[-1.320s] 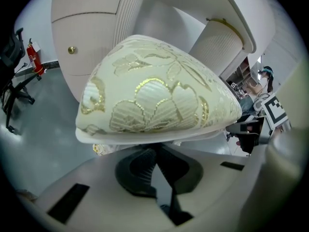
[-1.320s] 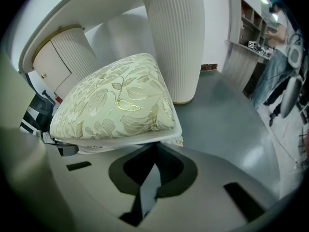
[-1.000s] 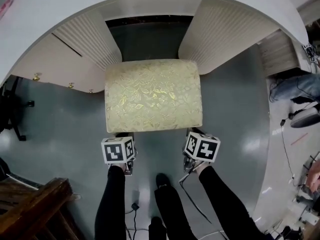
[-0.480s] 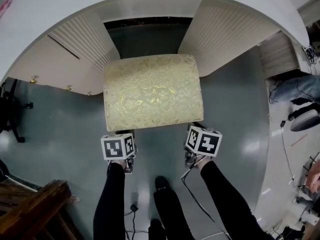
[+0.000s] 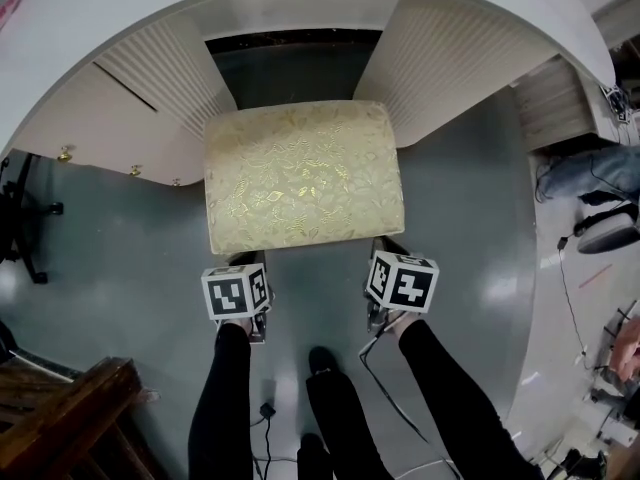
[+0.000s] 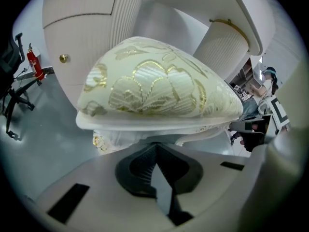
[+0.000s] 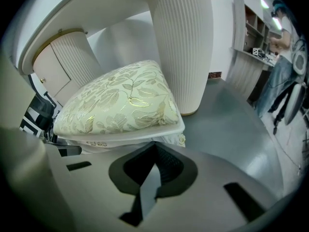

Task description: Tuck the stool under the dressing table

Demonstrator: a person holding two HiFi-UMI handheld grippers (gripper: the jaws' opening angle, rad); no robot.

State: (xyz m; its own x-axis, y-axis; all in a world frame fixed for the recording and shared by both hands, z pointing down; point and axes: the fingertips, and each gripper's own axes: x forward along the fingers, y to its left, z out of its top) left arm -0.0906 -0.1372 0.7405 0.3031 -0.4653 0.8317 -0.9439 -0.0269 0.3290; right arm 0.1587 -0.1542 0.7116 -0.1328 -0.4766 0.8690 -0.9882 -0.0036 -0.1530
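Note:
The stool point(image 5: 305, 178), with a gold floral cushion, stands on the grey floor with its far edge at the mouth of the kneehole point(image 5: 295, 68) of the white dressing table point(image 5: 100, 28). My left gripper point(image 5: 250, 260) is at the stool's near left corner, my right gripper point(image 5: 385, 250) at its near right corner. In the left gripper view the jaws of the left gripper point(image 6: 154, 146) are shut, tips just under the seat rim of the stool point(image 6: 154, 86). In the right gripper view the right gripper point(image 7: 154, 146) is likewise shut below the corner of the stool point(image 7: 120, 105).
Ribbed white pedestals point(image 5: 170, 78) point(image 5: 450, 58) flank the kneehole. A dark wooden piece point(image 5: 60, 418) sits at the near left, a black chair base point(image 5: 20, 218) at far left. A cable point(image 5: 385, 388) trails on the floor. A seated person point(image 5: 590, 178) is at the right.
The stool has slid a little farther toward the kneehole, and both grippers have followed it forward, staying at its near corners.

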